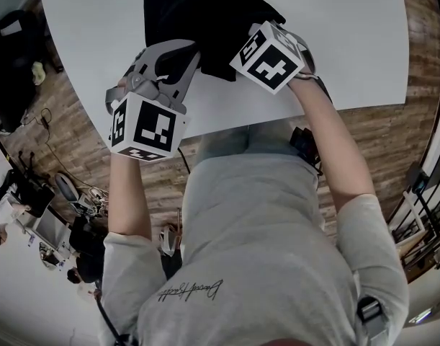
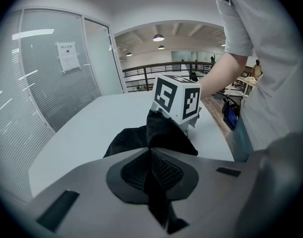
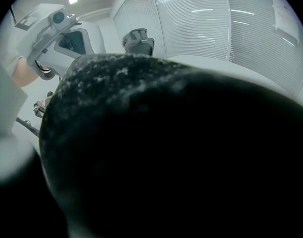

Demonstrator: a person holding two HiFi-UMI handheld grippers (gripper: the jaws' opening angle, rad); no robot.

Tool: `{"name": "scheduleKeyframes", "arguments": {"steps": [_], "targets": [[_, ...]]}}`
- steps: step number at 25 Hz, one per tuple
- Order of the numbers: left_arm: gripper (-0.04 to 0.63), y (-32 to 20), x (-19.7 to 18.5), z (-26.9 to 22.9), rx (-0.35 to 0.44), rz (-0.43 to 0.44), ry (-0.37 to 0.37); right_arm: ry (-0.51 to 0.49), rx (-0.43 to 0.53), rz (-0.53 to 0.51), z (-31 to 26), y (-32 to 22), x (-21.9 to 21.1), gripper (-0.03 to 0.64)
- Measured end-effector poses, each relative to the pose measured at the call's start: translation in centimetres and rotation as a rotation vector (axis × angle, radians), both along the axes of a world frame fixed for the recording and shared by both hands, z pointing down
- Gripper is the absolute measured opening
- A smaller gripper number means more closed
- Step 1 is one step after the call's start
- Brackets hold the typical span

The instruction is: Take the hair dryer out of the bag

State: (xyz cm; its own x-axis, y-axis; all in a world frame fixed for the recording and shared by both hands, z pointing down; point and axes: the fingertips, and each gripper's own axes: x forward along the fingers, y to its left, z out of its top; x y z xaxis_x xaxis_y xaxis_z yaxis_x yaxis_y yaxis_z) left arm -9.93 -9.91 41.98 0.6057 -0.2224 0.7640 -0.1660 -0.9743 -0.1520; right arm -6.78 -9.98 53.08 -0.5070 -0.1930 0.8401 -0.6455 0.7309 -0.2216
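At the near edge of the black bag [image 1: 198,13], the left gripper [image 2: 151,151] pinches its fabric to anchor it, while the right gripper [image 1: 268,55], its grip unreadable behind cloth, seems to nose in.

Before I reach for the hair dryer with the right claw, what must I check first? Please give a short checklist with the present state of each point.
1. Left claw shut on the fabric of the bag: ok.
2. Bag lies wholly on the white table: ok.
3. Right claw is against the bag: ok, black fabric fills its view.
4. Right claw's jaws apart: cannot tell, the fabric hides them.
5. Hair dryer located: not ok, no view shows it.
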Motion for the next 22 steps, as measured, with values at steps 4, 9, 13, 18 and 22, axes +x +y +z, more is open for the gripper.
{"name": "scheduleKeyframes", "arguments": {"steps": [4,9,13,18,22], "targets": [[0.018,0.3,0.0,0.1,-0.002,-0.001,-0.004,-0.014,0.001,0.022,-0.3,0.3,0.1,0.258],[0.019,0.5,-0.1,0.3,-0.004,-0.003,-0.009,-0.027,0.010,0.021,-0.6,0.1,0.3,0.249],[0.018,0.3,-0.2,0.2,-0.003,-0.008,-0.009,-0.032,0.030,0.015,-1.1,-0.1,0.5,0.245],[0.018,0.2,-0.2,0.2,-0.001,-0.013,-0.009,-0.070,0.039,0.030,-1.9,-0.2,0.6,0.244],[0.018,0.1,-0.3,0.3,0.004,-0.019,-0.012,-0.085,0.043,0.039,-2.1,0.0,0.8,0.242]]}}
